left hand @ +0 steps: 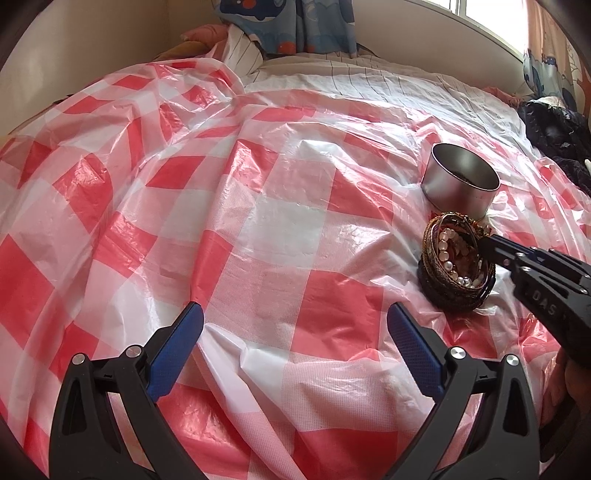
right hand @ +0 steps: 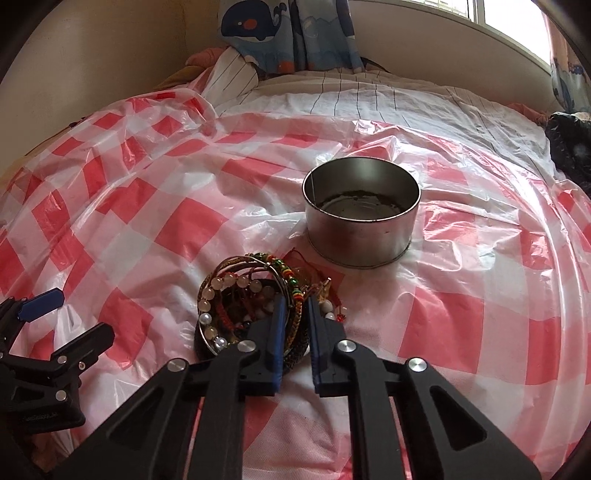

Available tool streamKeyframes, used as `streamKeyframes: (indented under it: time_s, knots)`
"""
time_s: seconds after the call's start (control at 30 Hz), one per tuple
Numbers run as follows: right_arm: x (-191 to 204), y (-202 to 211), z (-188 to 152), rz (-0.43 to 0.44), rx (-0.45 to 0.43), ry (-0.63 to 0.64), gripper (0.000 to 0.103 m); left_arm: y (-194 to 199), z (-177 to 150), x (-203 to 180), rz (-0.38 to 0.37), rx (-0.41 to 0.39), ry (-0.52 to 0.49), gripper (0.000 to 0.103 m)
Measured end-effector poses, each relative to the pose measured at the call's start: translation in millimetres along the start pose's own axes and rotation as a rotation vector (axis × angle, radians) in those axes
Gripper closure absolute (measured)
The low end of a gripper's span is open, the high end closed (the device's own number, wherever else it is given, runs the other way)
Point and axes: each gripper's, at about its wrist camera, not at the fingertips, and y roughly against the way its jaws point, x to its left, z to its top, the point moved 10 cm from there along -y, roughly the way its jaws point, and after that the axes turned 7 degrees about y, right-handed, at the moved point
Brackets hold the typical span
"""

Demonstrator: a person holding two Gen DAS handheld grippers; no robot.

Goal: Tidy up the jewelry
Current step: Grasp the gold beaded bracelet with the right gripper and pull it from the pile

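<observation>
Bracelets (right hand: 236, 306), beaded and braided, lie heaped in a small dark woven basket (left hand: 439, 291) on the bed's red-and-white checked plastic sheet (left hand: 258, 221), and the right gripper (right hand: 293, 306) has its blue-padded fingers (right hand: 277, 332) clamped on a few braided bands at the heap's edge. Nearest in the left view, the left gripper (left hand: 295, 328) hangs with fingers wide apart, gripping nothing; the right gripper's body reads "DAS". Just beyond the basket stands an open round metal tin (right hand: 362, 214), with whale-print curtains (right hand: 288, 33) behind.
</observation>
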Motion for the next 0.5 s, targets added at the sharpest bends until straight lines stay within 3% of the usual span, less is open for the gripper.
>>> streamKeyframes:
  time_s: [0.23, 0.4, 0.5]
  knots:
    - [17, 56, -22, 0.107, -0.058, -0.032, 0.1, 3, 1, -4, 0.001, -0.013, -0.01, 0.008]
    - [12, 73, -32, 0.135, -0.057, -0.047, 0.1, 3, 0, -8, -0.004, -0.018, -0.021, 0.008]
    - [8, 97, -37, 0.202, -0.086, -0.085, 0.1, 6, 1, -12, -0.001, -0.034, -0.042, 0.007]
